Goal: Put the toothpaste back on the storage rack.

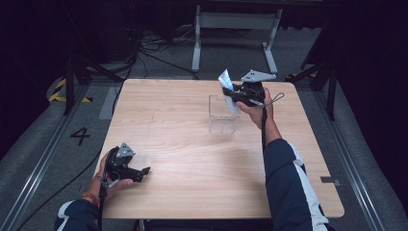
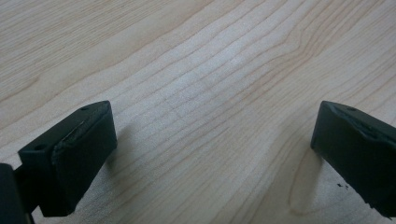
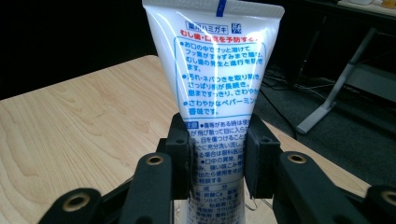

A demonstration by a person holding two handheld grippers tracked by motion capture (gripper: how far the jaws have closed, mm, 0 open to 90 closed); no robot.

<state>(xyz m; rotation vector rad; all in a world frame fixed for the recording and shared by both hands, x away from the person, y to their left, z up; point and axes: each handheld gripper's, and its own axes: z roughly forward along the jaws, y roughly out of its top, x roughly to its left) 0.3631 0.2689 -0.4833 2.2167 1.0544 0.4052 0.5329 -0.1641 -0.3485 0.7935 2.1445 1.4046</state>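
Item 1: toothpaste tube [image 3: 217, 88]. White, with blue and red Japanese print and a flat crimped end uppermost. It stands upright between the two black pads of my right tool [image 3: 217, 163], which is clamped on its lower body; the print runs on below the pads. In the high view the tube [image 1: 225, 79] sits at about 1 o'clock from the middle of the table, its crimped end rising above the tool.

Item 2: clear plastic box [image 1: 222, 113]. Open-topped, see-through, standing on the table just below and at 7 o'clock of the held tube. Whether the tube's lower end touches the box I cannot tell.

Item 3: my right tool [image 1: 234, 92]. Black, with a grey three-cornered plate on top, held in my right hand [image 1: 257, 110] at the far right part of the table; a cable loop hangs at its 3 o'clock side.

Item 4: my left tool [image 1: 144, 171]. Held in my left hand [image 1: 113, 180] near the table's edge at about 8 o'clock, pointing toward 3 o'clock. In its own view the tool [image 2: 210, 154] has its two black jaws standing wide apart, with bare wood grain between them.

Item 5: table [image 1: 183, 159]. Light wood top, square, on a dark grey floor.
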